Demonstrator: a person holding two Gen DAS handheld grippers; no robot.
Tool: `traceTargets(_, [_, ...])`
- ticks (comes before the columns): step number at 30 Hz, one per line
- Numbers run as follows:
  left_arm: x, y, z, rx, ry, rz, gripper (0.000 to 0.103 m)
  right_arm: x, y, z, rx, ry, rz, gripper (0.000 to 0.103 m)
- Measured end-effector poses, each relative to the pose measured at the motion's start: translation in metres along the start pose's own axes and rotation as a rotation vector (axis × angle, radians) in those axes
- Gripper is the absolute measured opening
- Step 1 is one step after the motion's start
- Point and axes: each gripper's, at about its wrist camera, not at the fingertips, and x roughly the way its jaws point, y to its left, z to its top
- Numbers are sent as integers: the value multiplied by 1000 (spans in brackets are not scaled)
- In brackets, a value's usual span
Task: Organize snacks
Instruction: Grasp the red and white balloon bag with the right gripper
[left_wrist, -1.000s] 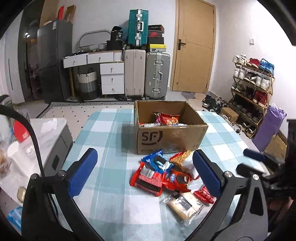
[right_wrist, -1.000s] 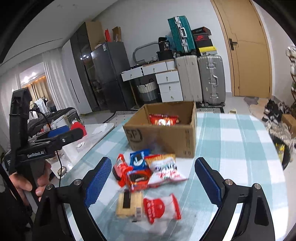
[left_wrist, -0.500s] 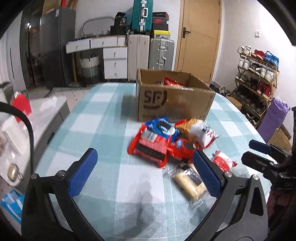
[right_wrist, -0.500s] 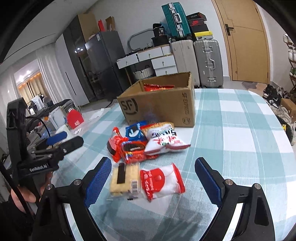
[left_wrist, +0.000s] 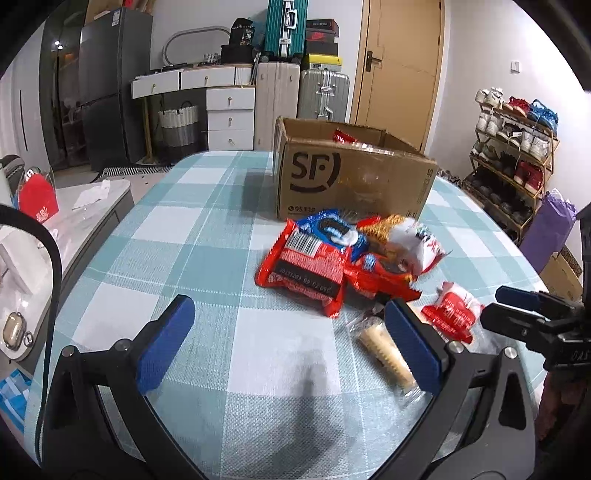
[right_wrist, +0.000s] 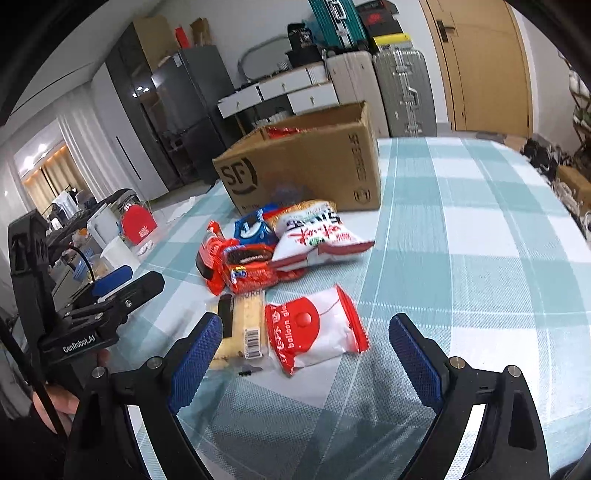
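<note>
A pile of snack packets lies on the checked tablecloth in front of an open SF cardboard box (left_wrist: 351, 181) (right_wrist: 303, 166). The pile holds a red wafer pack (left_wrist: 306, 269) (right_wrist: 251, 269), a blue cookie pack (left_wrist: 332, 230) (right_wrist: 253, 229), a white and red chip bag (right_wrist: 317, 236) (left_wrist: 417, 243), a cracker sleeve (right_wrist: 245, 328) (left_wrist: 384, 350) and a red and white balloon-gum bag (right_wrist: 314, 328) (left_wrist: 452, 312). My left gripper (left_wrist: 288, 343) is open and empty, low over the cloth near the pile. My right gripper (right_wrist: 306, 354) is open and empty, around the gum bag. A red packet (left_wrist: 341, 136) sits in the box.
The table's right edge (right_wrist: 576, 229) curves away beside shoe racks (left_wrist: 513, 147). A grey side counter (left_wrist: 74, 206) with a red card stands at the left. Suitcases (left_wrist: 295, 88) and a door are behind the box.
Both grippers have dropped lower and moved closer to the snack pile. The box interior is now mostly hidden behind its front wall. Both stay open.
</note>
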Motion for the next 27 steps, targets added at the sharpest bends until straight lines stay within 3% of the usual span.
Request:
traceTargets(7, [-2,5,-1,-23,-10,-24,103,15,4,-1,-25,37,-20,93])
traceTargets(13, [1,4,-1,-18,-7,-19,103,21,10,-1,-75,74,-117,93])
traceTargets(17, [0,3,-2,-12,-17,-18,103,28,11,0,-96,89,-126,93])
traceTargets(27, [0,6,-2,-23,-20,-4,103,43,15,-1,-100,119,-97,76])
